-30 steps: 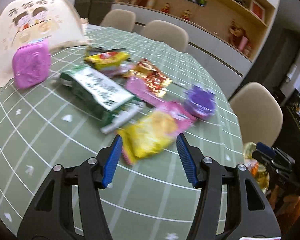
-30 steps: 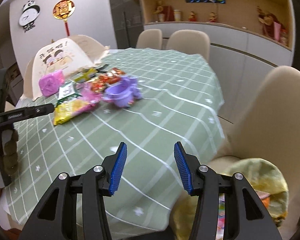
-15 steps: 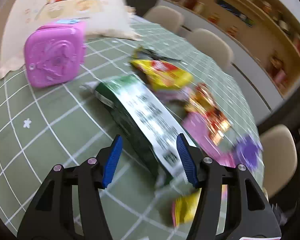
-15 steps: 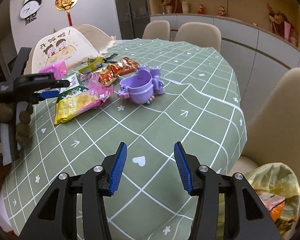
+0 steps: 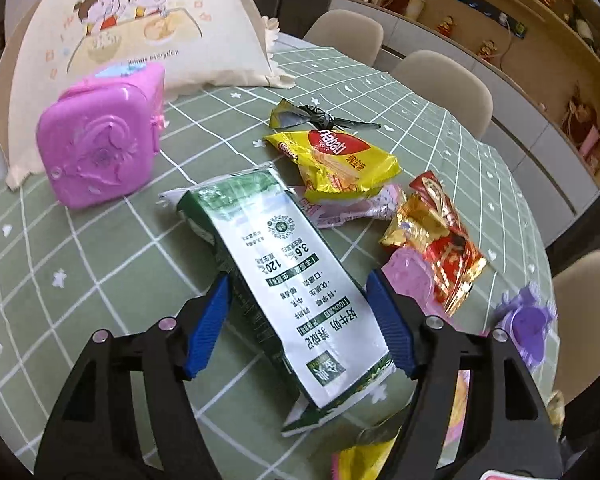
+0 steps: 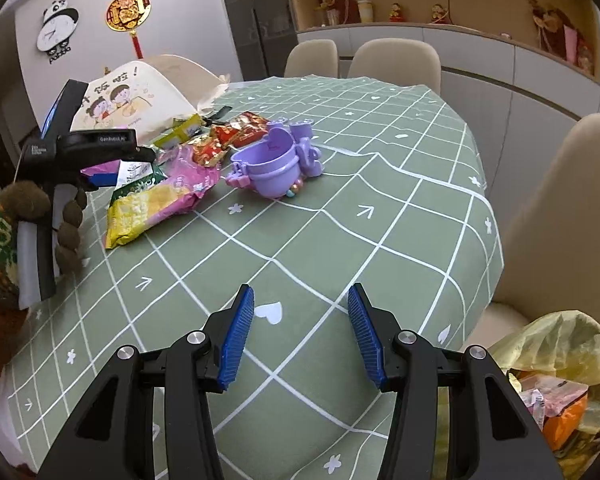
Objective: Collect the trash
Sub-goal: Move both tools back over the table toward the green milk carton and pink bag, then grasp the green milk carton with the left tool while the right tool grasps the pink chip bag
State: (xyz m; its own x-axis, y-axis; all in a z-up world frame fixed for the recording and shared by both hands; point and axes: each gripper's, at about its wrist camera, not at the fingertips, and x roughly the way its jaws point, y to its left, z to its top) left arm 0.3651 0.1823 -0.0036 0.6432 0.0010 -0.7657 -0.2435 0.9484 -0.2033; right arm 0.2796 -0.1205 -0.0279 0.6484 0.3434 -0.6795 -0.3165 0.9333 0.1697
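Observation:
A green and white milk bag (image 5: 284, 280) lies on the green checked tablecloth (image 5: 100, 264). My left gripper (image 5: 300, 328) is open with its jaws on either side of the bag's near end. Behind it lie a yellow wafer wrapper (image 5: 336, 160), a red and gold wrapper (image 5: 440, 236), a pink wrapper (image 5: 348, 208) and a dark twisted wrapper (image 5: 312, 116). My right gripper (image 6: 300, 336) is open and empty over bare cloth. A yellow trash bag (image 6: 556, 376) with wrappers inside hangs at the right table edge. The left gripper also shows in the right wrist view (image 6: 96, 176).
A pink plastic case (image 5: 100, 148) and a cream food cover (image 5: 140, 28) stand at the back left. A purple toy pot (image 6: 276, 164) sits mid-table. A yellow and pink wrapper (image 6: 156, 204) lies near it. Beige chairs (image 6: 560, 216) ring the table.
My left gripper has moved left and forward over the wrappers and come down around the milk bag. My right gripper has moved in over the table from its edge.

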